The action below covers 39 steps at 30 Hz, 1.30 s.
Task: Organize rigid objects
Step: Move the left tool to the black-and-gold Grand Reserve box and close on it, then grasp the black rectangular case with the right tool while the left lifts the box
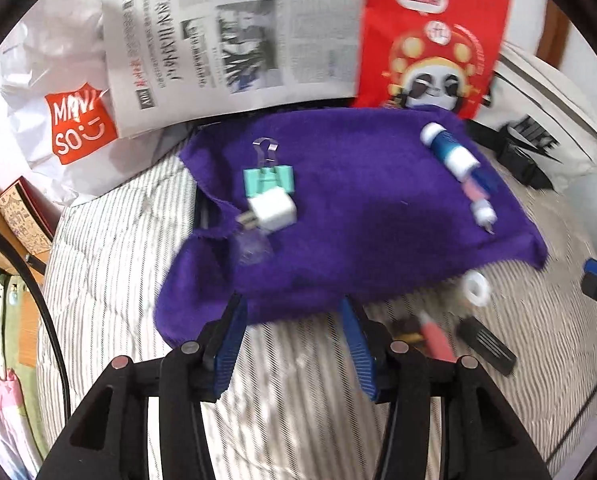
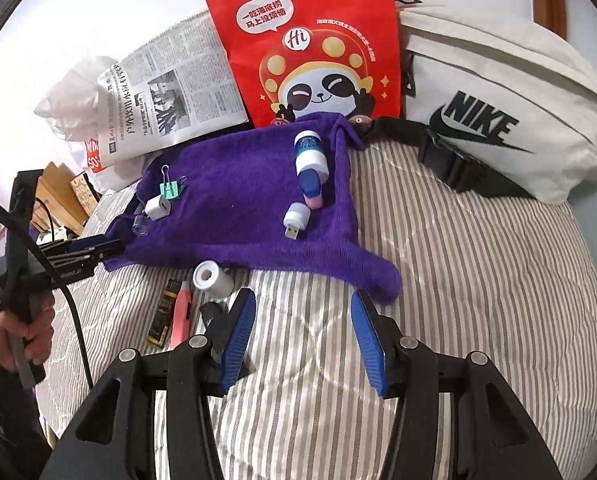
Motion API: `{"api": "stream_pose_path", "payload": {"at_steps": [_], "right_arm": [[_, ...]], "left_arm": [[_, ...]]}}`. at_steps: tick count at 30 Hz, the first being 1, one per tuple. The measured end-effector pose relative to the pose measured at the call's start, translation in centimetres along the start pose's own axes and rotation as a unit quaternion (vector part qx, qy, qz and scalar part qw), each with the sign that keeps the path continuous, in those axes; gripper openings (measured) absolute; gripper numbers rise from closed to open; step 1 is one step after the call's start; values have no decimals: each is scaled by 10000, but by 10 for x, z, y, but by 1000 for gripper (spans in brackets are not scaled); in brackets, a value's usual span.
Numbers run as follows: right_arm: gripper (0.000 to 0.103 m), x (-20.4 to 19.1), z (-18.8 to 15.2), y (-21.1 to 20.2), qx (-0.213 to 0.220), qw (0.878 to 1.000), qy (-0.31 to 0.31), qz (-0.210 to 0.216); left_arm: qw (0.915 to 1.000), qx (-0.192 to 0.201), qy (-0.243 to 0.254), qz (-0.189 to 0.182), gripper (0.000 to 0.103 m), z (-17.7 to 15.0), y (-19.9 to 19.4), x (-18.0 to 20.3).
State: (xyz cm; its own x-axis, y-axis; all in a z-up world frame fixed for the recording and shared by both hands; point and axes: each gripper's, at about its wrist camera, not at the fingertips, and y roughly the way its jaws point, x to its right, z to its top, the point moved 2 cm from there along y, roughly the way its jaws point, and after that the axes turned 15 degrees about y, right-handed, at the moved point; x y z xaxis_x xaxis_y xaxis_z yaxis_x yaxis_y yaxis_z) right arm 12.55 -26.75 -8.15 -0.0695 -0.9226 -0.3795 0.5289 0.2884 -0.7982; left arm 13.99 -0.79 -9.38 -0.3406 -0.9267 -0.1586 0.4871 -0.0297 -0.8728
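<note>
Fuzzy purple towel [image 2: 254,216] spread over a quilted, grey-striped bed [image 2: 458,280], edges rumpled and one corner drooping toward the right tongs [image 2: 303,300]. On the towel's left part: mint binder clip [image 2: 171,189] with wire loops, white cube charger [image 2: 158,208] just beside it, and a clear little piece [image 2: 140,227] at the hem, too glassy to name. On its right part: blue-and-white bottle [image 2: 309,151] lying flat, a blue and pink item [image 2: 313,194] touching its lower end, shape unclear, and a white USB plug [image 2: 297,218] close below. Off the towel, on the bed near its front hem: white cylinder [image 2: 212,278] with a hole in its end, pink cutter [image 2: 181,316], dark flat bar [image 2: 163,312], and a black ribbed thing [image 1: 486,346] partly behind the right tongs. Behind: newsprint [image 2: 170,92], glossy red panda bag [image 2: 314,48], white canvas bag [image 2: 510,112] with black buckle, crinkled plastic bag [image 1: 58,92]. Left tongs [image 1: 294,320] apart, ribbed blue pads [image 1: 228,356] bare, nothing between, towel hem just ahead; blurred. Right tongs apart too, empty, over bare quilt. Hand [image 2: 16,332] gripping the left handle, cut off by the frame edge.
</note>
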Motion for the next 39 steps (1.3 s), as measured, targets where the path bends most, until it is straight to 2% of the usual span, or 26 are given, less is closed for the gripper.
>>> {"api": "stream_pose_path", "payload": {"at_steps": [10, 14, 19, 21, 25, 27, 29, 30, 32, 39], "right_arm": [[50, 11, -19, -17, 43, 9999, 34, -127], [50, 13, -26, -23, 70, 9998, -7, -206], [50, 10, -32, -28, 77, 9997, -95, -234], [50, 7, -33, -28, 61, 9996, -124, -233], [50, 1, -35, -23, -1, 9995, -209, -250], [50, -1, -37, -20, -29, 9994, -243, -257], [50, -3, -39, -16, -78, 9993, -271, -261], [50, -4, -40, -13, -98, 9992, -286, -259], [50, -6, -43, -9, -123, 9990, -324, -272], [50, -13, -52, 11, -215, 9988, -425, -149]], "left_arm": [[9990, 79, -108, -428, 47, -13, 15, 49], [9994, -3, 23, -336, 47, -22, 24, 62], [9991, -69, 46, -420, 47, -26, 36, 72], [9996, -27, 201, -178, 47, -25, 38, 79], [9996, 99, 272, -27, 47, -23, 37, 85], [9995, 169, 201, -156, 40, -24, 37, 83], [9994, 231, 230, -140, 36, -25, 36, 83], [9993, 265, 238, -147, 30, -26, 36, 83], [9991, 323, 215, -172, 24, -29, 34, 80], [9984, 504, 166, -175, 23, -40, 33, 63]]}}
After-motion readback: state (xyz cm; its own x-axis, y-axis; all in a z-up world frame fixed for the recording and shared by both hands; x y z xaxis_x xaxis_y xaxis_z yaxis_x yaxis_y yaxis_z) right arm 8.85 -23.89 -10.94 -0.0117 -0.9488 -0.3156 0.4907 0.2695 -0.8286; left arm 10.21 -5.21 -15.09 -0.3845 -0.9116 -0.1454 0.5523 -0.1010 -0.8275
